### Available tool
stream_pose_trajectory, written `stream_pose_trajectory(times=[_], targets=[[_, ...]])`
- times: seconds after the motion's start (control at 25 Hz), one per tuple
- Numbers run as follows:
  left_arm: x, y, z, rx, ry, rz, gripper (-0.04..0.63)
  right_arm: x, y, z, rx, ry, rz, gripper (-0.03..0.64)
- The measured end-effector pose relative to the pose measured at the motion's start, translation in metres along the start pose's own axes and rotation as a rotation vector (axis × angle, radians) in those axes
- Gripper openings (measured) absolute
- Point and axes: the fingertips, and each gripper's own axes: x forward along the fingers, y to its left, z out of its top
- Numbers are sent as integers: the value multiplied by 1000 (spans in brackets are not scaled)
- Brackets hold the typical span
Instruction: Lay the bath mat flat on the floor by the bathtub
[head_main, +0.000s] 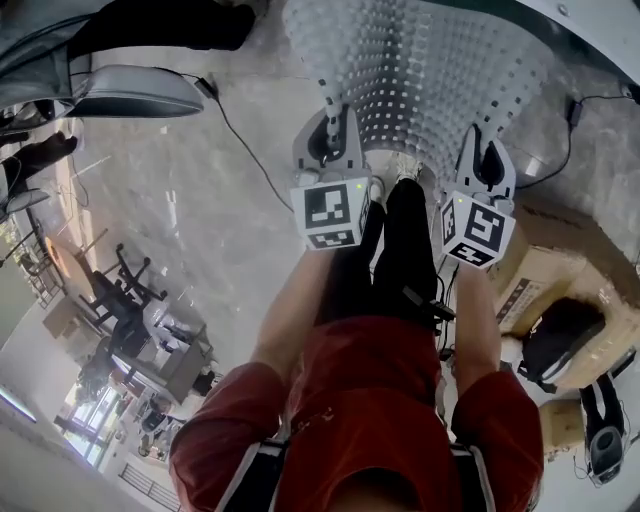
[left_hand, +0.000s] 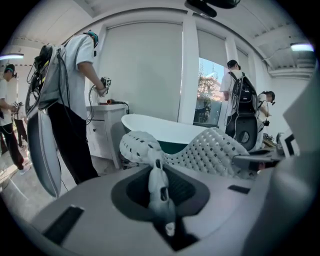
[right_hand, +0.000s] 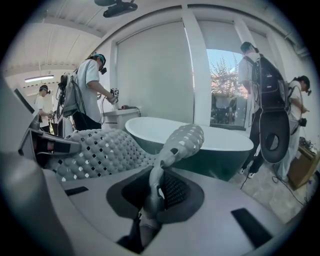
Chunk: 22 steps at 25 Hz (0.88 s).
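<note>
Firmly pinched the bath mat (head_main: 440, 70) along its near edge with both tools. Clamped the left gripper (head_main: 336, 115) on one corner and the right gripper (head_main: 481, 138) on the other, each pair of jaws almost together with only a thin fold of the pale, hole-dotted rubber squeezed between them. Held that edge up off the floor (head_main: 200, 220), with the stretch between the two grips sagging and each pinched corner curling up over its jaws. Kept the rest of the mat spread out ahead, between black-trousered legs (head_main: 400, 250) and the white bathtub (right_hand: 220, 145); could not tell whether the far end touched the ground. Stood just beside a cardboard box (head_main: 560, 280) on the right. Faced a window (right_hand: 225, 85) behind the tub, with other people (left_hand: 75, 100) nearby.
</note>
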Motion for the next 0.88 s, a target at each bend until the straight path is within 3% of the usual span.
stream_pose_trajectory(times=[0.16,0.4,0.88], targets=[[23,16,-59,-22,51,-3,57,26,12,-57,-13,42,8,49],[58,39,-113,-31,89,-6,57,67,28,-113,-43,90,33,49],[163,56,-207,-20,63,-12,57,162,17,-205,-120,88,80,49]])
